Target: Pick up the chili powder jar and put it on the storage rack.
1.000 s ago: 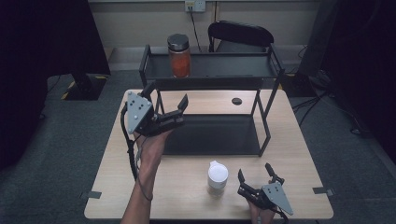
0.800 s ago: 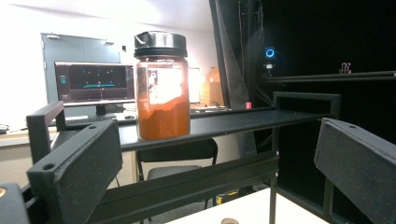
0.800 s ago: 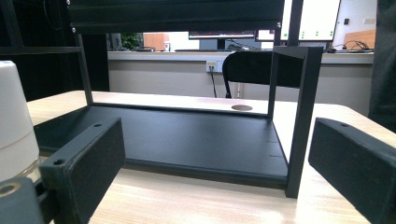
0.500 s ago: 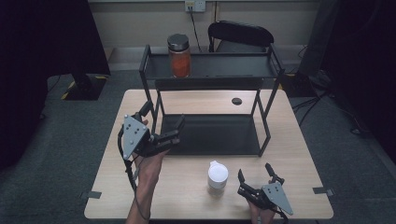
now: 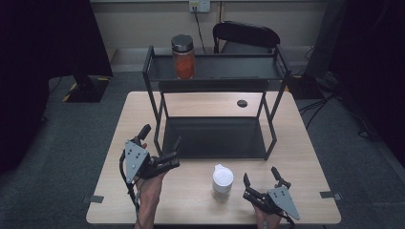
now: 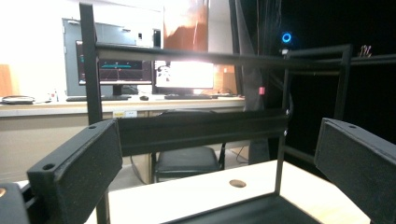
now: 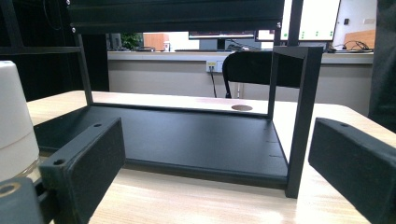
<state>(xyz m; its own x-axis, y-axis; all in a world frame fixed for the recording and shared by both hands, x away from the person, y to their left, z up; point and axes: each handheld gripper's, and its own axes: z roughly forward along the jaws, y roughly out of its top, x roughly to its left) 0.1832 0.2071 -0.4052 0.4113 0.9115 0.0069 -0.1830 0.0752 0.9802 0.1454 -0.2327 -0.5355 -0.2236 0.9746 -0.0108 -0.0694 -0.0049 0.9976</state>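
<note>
A black two-level metal rack (image 5: 215,138) stands on the wooden table (image 5: 305,143). On its top shelf at the left sits a jar (image 5: 183,56) with orange-red contents and a dark lid; the jar (image 6: 186,25) shows above the shelf rail in the left gripper view. A white-lidded jar (image 5: 222,182) stands on the table in front of the rack, and its white side (image 7: 14,126) shows at the left of the right gripper view. My left gripper (image 5: 161,142) hovers open by the rack's front left leg, empty. My right gripper (image 5: 261,176) is open and empty, right of the white-lidded jar.
A black chair (image 5: 246,36) stands behind the table. A round hole (image 5: 242,103) is in the tabletop behind the rack. The rack's lower shelf (image 7: 187,135) is bare. Dark floor surrounds the table.
My left gripper has moved down and toward the table's near edge, away from the rack's top shelf. The right gripper has stayed in place.
</note>
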